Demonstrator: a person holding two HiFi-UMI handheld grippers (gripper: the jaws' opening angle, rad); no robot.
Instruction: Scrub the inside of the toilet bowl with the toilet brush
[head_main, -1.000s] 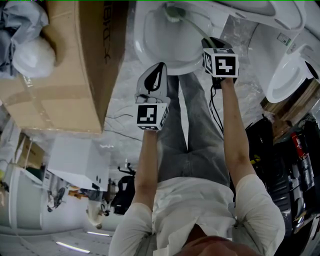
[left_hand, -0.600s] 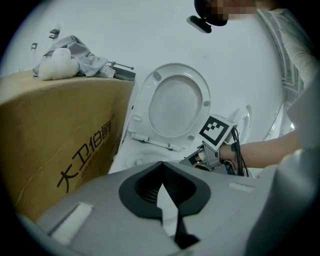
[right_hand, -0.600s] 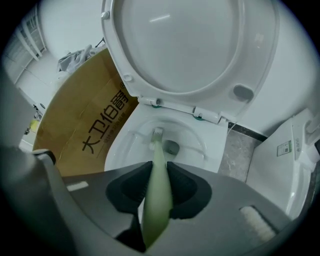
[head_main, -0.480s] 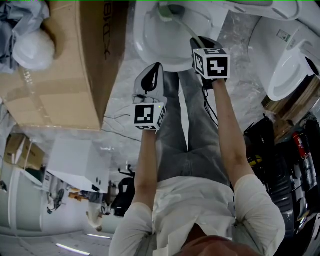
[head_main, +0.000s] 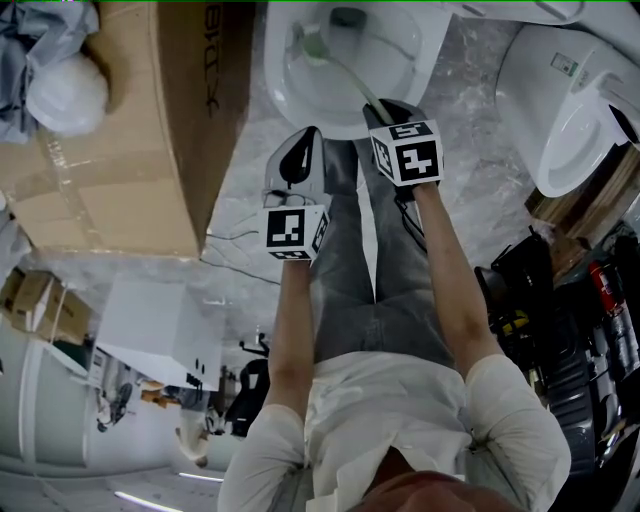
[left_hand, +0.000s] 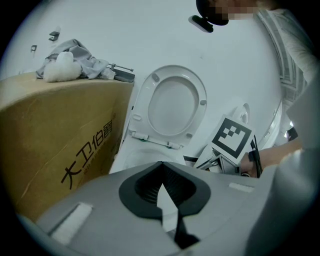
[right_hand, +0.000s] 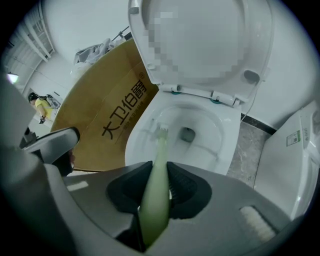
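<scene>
The white toilet bowl (head_main: 400, 45) lies at the top of the head view, with its seat and lid raised (right_hand: 200, 45). A pale green toilet brush (head_main: 316, 43) has its head against the bowl's inner left wall, beside the drain hole. My right gripper (head_main: 384, 106) is shut on the brush handle (right_hand: 155, 200), which runs between its jaws down to the bristles (right_hand: 161, 131). My left gripper (head_main: 308, 138) hangs just in front of the bowl rim, shut with nothing in it. In the left gripper view its jaws (left_hand: 161, 182) point at the toilet bowl (left_hand: 145, 157).
A big cardboard box (head_main: 130, 130) stands close on the bowl's left, with cloth and a white bundle (head_main: 65, 95) on top. A second white toilet (head_main: 570, 110) stands to the right. Dark bags and gear (head_main: 560, 300) crowd the floor at right. Marble floor lies around the person's legs.
My right gripper has swung left across the bowl's front, and the brush head has slid from the back of the bowl to its left wall. The left gripper has barely moved.
</scene>
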